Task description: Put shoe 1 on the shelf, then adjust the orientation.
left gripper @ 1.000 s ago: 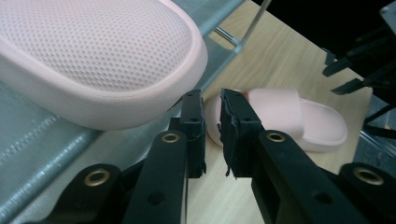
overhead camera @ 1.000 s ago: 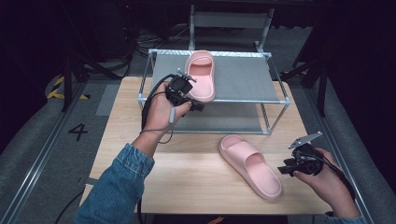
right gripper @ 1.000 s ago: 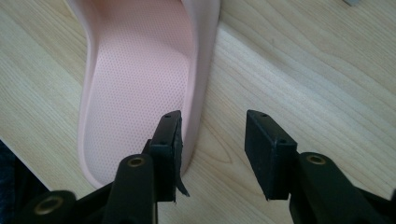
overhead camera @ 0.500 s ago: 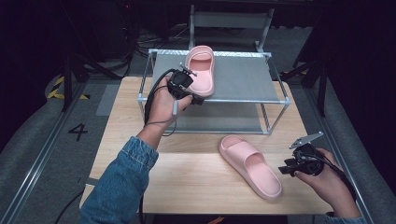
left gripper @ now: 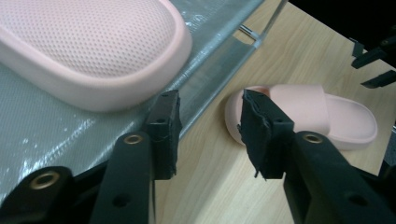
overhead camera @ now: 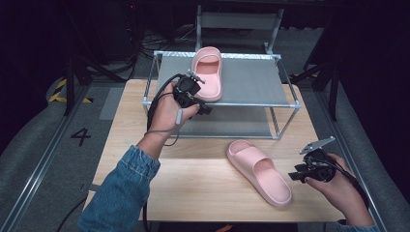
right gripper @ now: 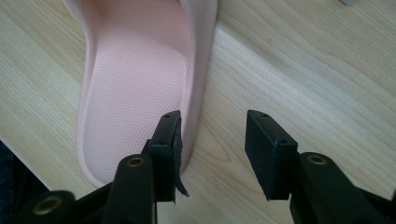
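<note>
One pink slipper (overhead camera: 208,71) lies on the top shelf of a metal rack (overhead camera: 251,84), toe pointing away. My left gripper (overhead camera: 199,102) sits at the shelf's front edge just by the slipper's heel (left gripper: 88,51). Its jaws have just been opening, and my left gripper (left gripper: 210,135) now has nothing between its pads. The second pink slipper (overhead camera: 261,171) lies on the wooden table (overhead camera: 193,186). My right gripper (overhead camera: 297,175) stands open at its heel end; in the right gripper view my right gripper (right gripper: 212,149) has its left pad over the rim of that slipper (right gripper: 140,79).
The rack has a lower grey shelf (overhead camera: 232,123) under the top one, and its front rail (left gripper: 219,56) runs close past my left jaws. Dark floor and rails surround the table. The other gripper (left gripper: 373,60) shows beyond the table slipper (left gripper: 327,116).
The left gripper pushed the slipper slightly farther onto the top shelf, then let go of its heel and opened. The right hand and the table slipper stayed still.
</note>
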